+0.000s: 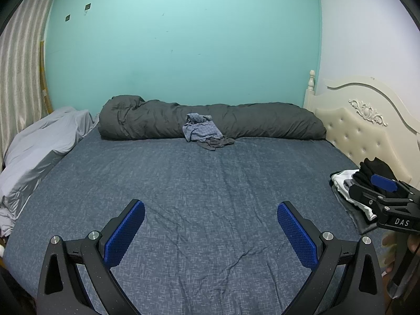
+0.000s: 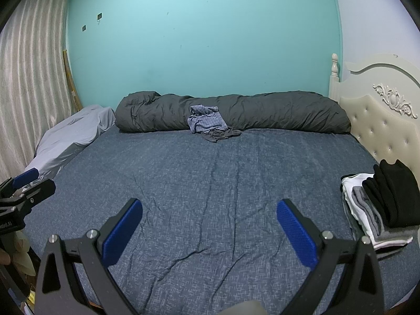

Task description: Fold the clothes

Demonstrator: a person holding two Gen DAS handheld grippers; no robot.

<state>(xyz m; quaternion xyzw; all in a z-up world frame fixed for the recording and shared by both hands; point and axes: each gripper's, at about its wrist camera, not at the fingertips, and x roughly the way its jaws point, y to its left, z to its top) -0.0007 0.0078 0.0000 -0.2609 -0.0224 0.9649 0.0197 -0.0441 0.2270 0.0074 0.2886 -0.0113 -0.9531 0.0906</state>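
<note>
A crumpled blue checked garment [image 1: 199, 130] [image 2: 206, 122] lies at the far side of the bed with a dark grey garment [image 1: 215, 143] [image 2: 220, 134] partly under it. A stack of folded clothes [image 1: 351, 183] [image 2: 380, 204], black on top of white and grey, sits at the bed's right edge. My left gripper [image 1: 210, 210] hovers open over the near part of the blue sheet, holding nothing. My right gripper [image 2: 209, 208] is open and holds nothing as well. In the left wrist view the right gripper [image 1: 386, 191] shows beside the folded stack.
A rolled dark grey duvet [image 1: 210, 118] [image 2: 231, 113] lies along the teal wall. A light grey bundle [image 1: 39, 147] [image 2: 71, 136] lies at the left, by a striped curtain [image 2: 31, 78]. A cream padded headboard [image 1: 367, 128] [image 2: 386, 120] bounds the right side. The blue sheet [image 1: 210, 183] covers the bed.
</note>
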